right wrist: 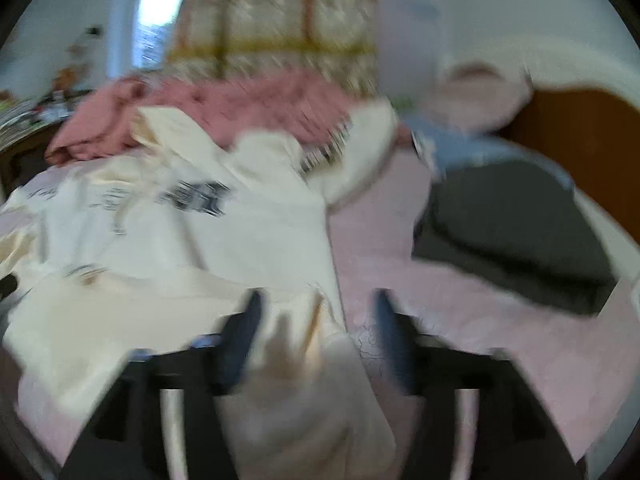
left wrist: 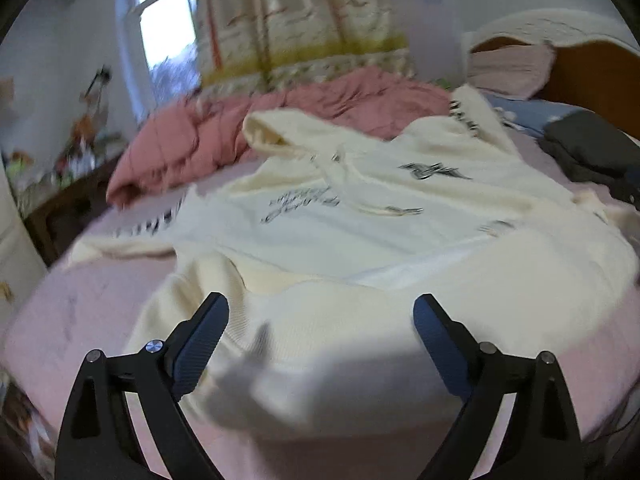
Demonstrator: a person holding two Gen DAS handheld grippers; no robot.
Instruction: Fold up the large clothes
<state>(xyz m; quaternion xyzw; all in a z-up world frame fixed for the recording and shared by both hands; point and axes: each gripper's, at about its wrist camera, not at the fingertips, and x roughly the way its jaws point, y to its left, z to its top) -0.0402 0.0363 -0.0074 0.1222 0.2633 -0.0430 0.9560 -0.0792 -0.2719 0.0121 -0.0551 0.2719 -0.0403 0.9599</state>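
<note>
Hoodie (left wrist: 360, 240), cream with dark print, spread front-up on pink sheet (left wrist: 72, 312), hood (left wrist: 272, 132) lying toward rumpled pink duvet (left wrist: 224, 140). Left gripper (left wrist: 320, 332) held wide over hem, pads apart, nothing pinched. Right gripper (right wrist: 316, 332) seen blurred, jaws apart; cream hem edge lies between fingers, not pressed. Dark folded garment (right wrist: 516, 232) set well apart on sheet.
</note>
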